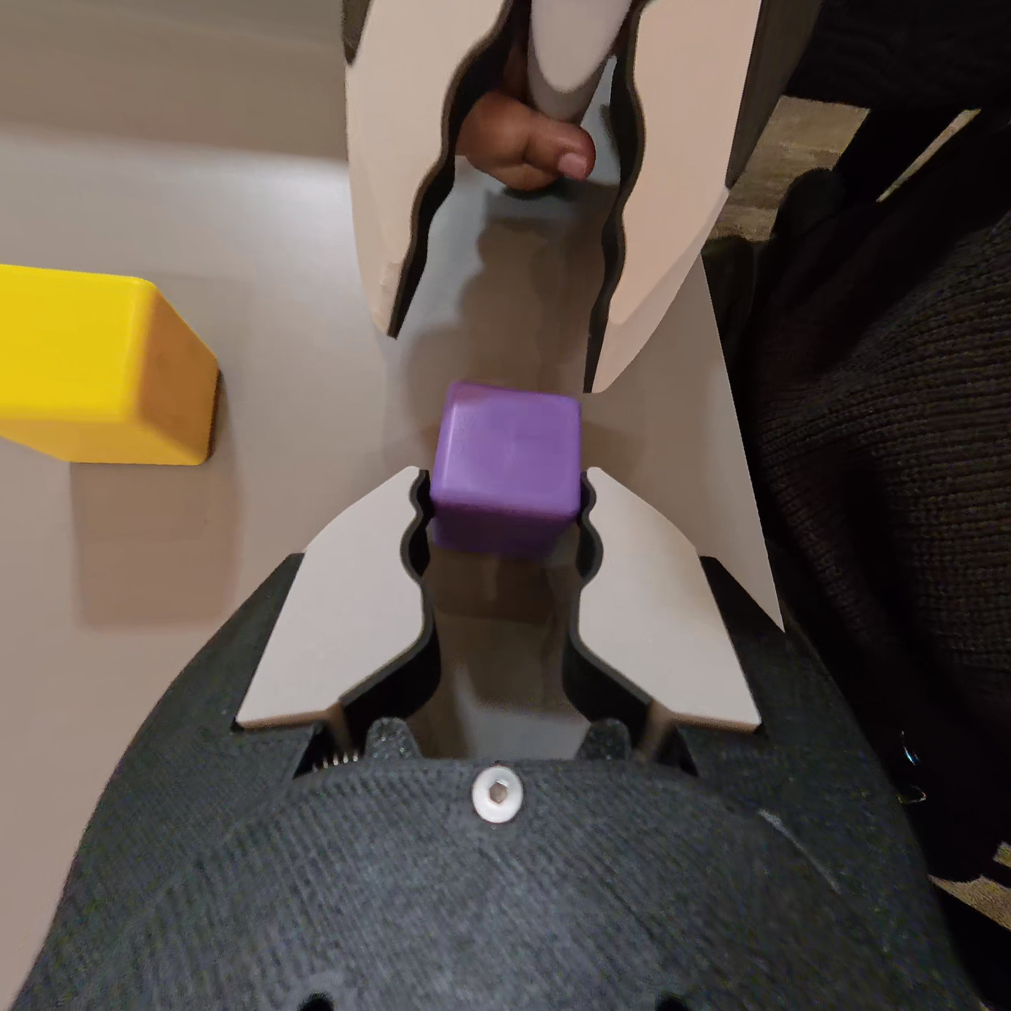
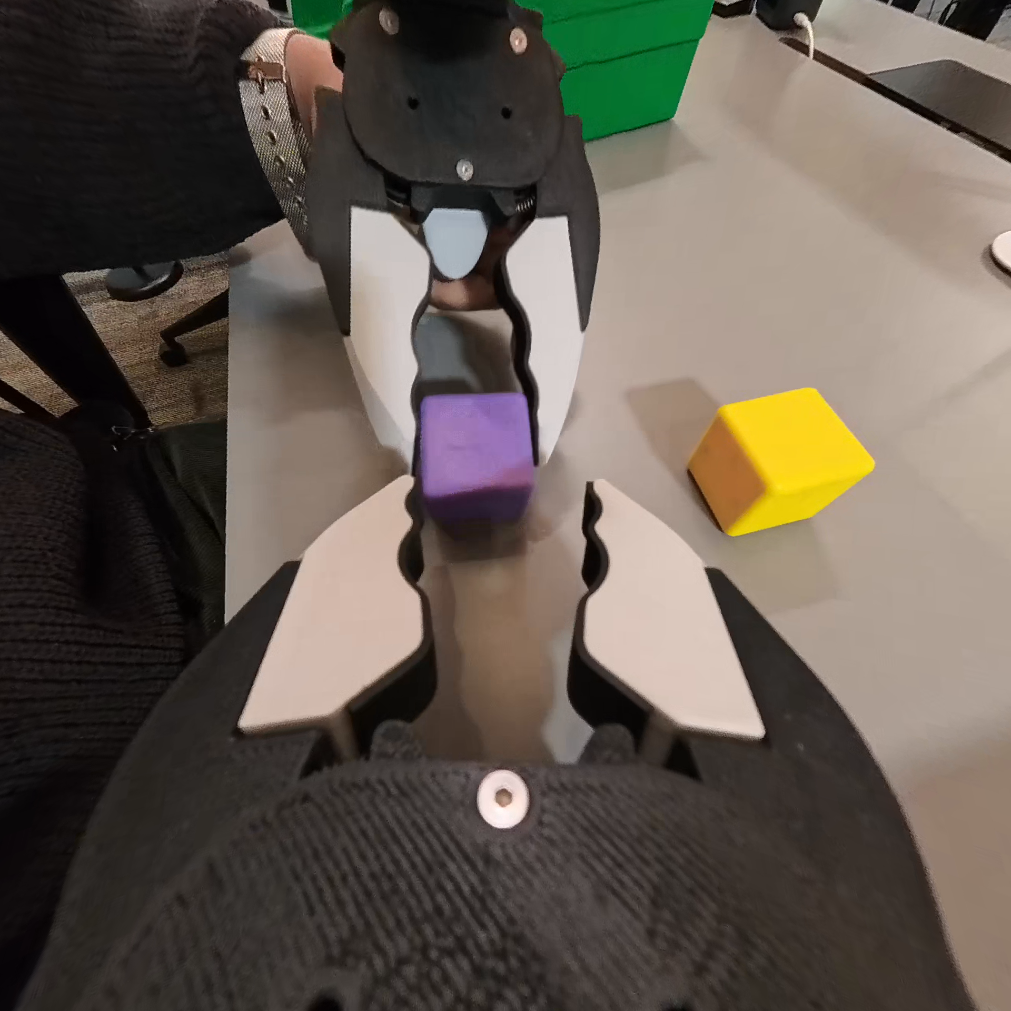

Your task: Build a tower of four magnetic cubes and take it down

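Your left gripper point(image 1: 503, 492) is clamping the purple cube point(image 1: 506, 462) between its fingertips, just above the grey table point(image 1: 164, 547). Your right gripper point(image 2: 500, 492) is facing it with jaws spread wider than the cube, its left fingertip touching the cube and the right one apart from it. The yellow cube point(image 2: 782, 459) is sitting on the table well apart.
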Demonstrator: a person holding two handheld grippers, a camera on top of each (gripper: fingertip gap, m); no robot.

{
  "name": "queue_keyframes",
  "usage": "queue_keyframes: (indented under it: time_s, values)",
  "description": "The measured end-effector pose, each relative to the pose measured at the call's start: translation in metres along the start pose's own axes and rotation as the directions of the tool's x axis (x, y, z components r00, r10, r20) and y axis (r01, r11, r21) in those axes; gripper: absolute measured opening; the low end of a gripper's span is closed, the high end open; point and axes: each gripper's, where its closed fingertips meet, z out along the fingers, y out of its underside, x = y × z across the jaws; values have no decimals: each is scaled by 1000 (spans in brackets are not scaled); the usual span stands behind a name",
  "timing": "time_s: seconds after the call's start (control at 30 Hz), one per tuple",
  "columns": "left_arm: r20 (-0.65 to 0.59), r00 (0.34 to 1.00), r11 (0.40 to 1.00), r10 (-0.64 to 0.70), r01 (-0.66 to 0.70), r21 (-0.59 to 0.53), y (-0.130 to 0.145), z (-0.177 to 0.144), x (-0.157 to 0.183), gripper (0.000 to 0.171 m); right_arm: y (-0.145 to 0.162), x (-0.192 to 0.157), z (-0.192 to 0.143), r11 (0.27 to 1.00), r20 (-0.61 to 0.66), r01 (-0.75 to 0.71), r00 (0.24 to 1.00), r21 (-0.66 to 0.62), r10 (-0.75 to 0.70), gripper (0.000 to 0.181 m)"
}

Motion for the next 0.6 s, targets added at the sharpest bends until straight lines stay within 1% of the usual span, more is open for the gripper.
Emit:
queue_keyframes:
  time_s: [0.17, 0.27, 0.33, 0.4, 0.43, 0.53, 0.6]
  values:
    - [64, 998, 996, -5, -1, 94, -12, -18, -13, 51, 1, 5, -2, 1000, -16, -12, 1000, 1, 12, 57]
    - [144, 990, 989, -2, -20, 146, -21, -33, -32, 51, 1, 9, -4, 1000, -32, -23, 999, 7, 23, 57]
    - [188, 982, 976, -6, -35, 215, -37, -46, -46, 51, 0, 13, -5, 999, -41, -37, 998, 13, 37, 57]
    - [203, 979, 955, -17, -45, 293, -56, -59, -57, 51, 0, 16, -6, 999, -48, -50, 998, 21, 51, 57]
    - [208, 978, 949, -8, -59, 311, -63, -62, -62, 51, 0, 16, -7, 998, -50, -54, 997, 24, 55, 57]
    - [225, 974, 948, 33, -102, 302, -77, -58, -81, 51, 0, 17, -7, 998, -56, -58, 997, 26, 60, 57]
    - [200, 979, 942, 42, -106, 318, -85, -51, -89, 51, 0, 18, -7, 998, -59, -60, 996, 22, 61, 57]
